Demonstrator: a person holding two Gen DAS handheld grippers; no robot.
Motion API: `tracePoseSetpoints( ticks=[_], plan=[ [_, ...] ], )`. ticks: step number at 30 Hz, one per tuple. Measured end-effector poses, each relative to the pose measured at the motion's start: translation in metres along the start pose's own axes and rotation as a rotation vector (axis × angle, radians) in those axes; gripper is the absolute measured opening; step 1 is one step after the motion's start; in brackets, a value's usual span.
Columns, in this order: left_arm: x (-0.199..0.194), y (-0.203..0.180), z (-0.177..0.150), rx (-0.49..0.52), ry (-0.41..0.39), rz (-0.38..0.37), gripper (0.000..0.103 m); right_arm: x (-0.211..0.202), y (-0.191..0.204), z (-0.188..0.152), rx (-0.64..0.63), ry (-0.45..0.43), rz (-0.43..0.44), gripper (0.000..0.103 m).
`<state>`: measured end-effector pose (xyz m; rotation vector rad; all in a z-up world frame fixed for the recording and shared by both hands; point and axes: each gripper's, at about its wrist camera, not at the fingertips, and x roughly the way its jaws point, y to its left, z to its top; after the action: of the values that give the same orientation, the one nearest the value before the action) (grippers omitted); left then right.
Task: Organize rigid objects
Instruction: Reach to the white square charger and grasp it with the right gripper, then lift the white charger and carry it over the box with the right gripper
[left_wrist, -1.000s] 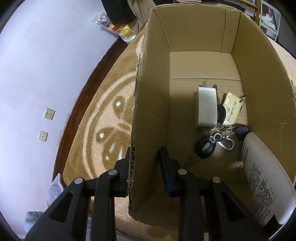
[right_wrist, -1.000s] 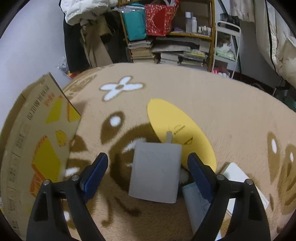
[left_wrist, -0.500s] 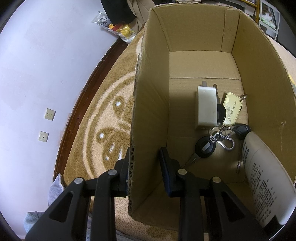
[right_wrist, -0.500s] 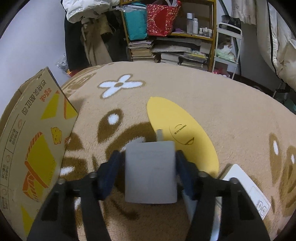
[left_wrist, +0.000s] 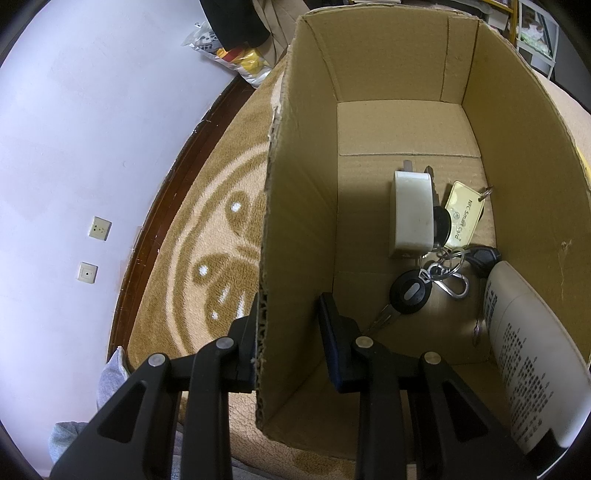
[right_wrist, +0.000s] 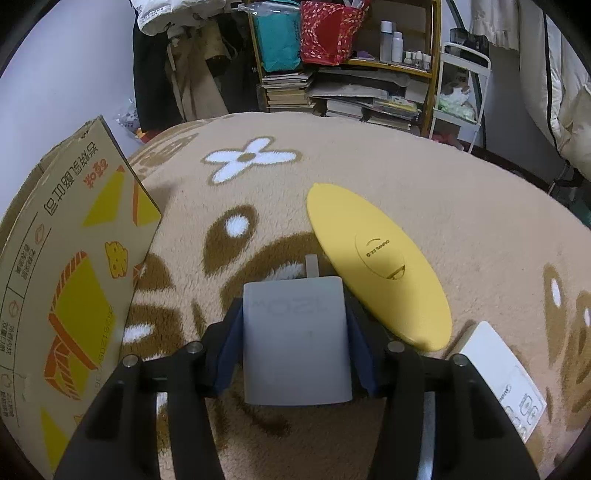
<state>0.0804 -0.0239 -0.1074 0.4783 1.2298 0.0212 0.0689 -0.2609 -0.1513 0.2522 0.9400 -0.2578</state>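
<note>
My right gripper (right_wrist: 295, 332) is clamped on the grey charger (right_wrist: 295, 339), 1 finger on each of its 2 side faces, so the block sits square between them with its flat face up and its prong pointing straight ahead, away from me. It rides clear of the rug (right_wrist: 443, 192), as far as I can judge from the shadow under it. What the next move turns on is this: the cardboard box (right_wrist: 74, 266) stands to the left of that gripper, near but not touching, its printed wall tilted toward the charger, and its open top is above the level of what I hold. So I judge the charger has to go up and left over that wall before it can go down.

My left gripper (left_wrist: 288, 332) straddles the box's near left wall (left_wrist: 295, 229), the left finger pressed on the outside, the right finger inside and apart from the cardboard, so it steadies rather than pinches. Inside already lie a white adapter (left_wrist: 410, 214), a bunch of keys (left_wrist: 439, 269) with a cream tag (left_wrist: 463, 214), and a white bottle (left_wrist: 528, 354) along the right wall. The bare floor on the left and far end of the box looks the safest landing place. The yellow lid (right_wrist: 376, 266) and white remote (right_wrist: 502, 376) remain on the rug to the right.
</note>
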Motion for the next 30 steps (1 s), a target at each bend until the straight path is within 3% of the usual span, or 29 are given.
tracePoseSetpoints(
  ticks=[5,11,30],
  plan=[
    [0.000,-0.001,-0.001,0.001,0.000,0.001,0.027,-0.007,0.003,0.003,0.019,-0.002,-0.004,0.056],
    [0.001,0.000,-0.002,0.002,-0.001,0.003,0.027,-0.033,0.015,0.010,0.001,-0.104,0.003,0.055],
    [0.000,-0.001,-0.001,0.002,0.000,0.004,0.027,-0.122,0.068,0.028,-0.053,-0.344,0.210,0.055]
  ],
)
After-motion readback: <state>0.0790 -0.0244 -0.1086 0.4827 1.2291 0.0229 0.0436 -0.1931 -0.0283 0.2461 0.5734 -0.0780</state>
